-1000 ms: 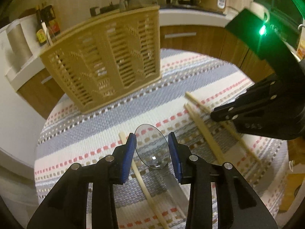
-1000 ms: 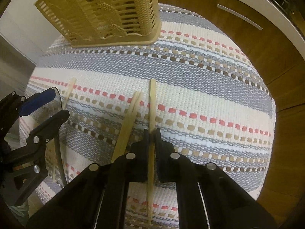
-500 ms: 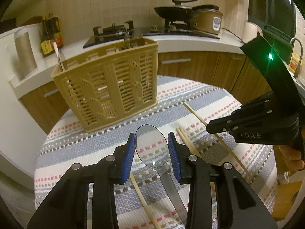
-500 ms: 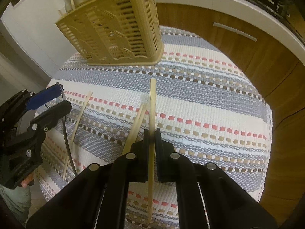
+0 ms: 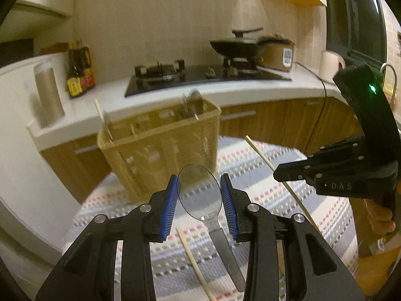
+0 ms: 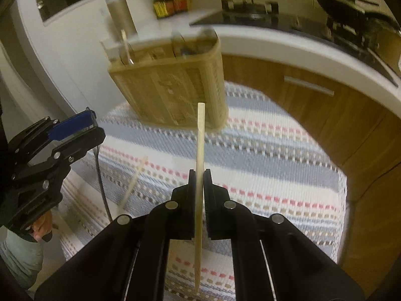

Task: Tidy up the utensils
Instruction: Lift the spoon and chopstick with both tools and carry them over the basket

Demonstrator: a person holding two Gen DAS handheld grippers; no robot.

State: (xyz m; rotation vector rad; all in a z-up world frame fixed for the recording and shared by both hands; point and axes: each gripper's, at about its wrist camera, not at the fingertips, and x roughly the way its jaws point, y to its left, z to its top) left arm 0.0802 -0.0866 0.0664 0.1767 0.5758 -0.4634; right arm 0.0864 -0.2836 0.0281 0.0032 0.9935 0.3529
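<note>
My left gripper (image 5: 199, 186) is shut on a metal spoon (image 5: 200, 195), gripping its bowl, and holds it above the striped cloth. My right gripper (image 6: 199, 175) is shut on a wooden chopstick (image 6: 200, 135) that points toward the tan utensil basket (image 6: 175, 92). The basket (image 5: 160, 148) stands at the table's far side with several utensils upright in it. The right gripper (image 5: 278, 174) and its chopstick (image 5: 265, 160) also show at the right of the left wrist view. The left gripper (image 6: 82, 128) shows at the left of the right wrist view.
Loose chopsticks (image 5: 193, 263) lie on the striped cloth (image 6: 263, 155) of the round table; one chopstick (image 6: 132, 183) lies left of centre. Behind are a white counter (image 5: 225, 90) with a hob, a pan, sauce bottles (image 5: 79, 72) and wooden cabinets.
Both grippers have lifted their utensils off the cloth and tilted up toward the basket. The spoon and the chopstick now hang in the air.
</note>
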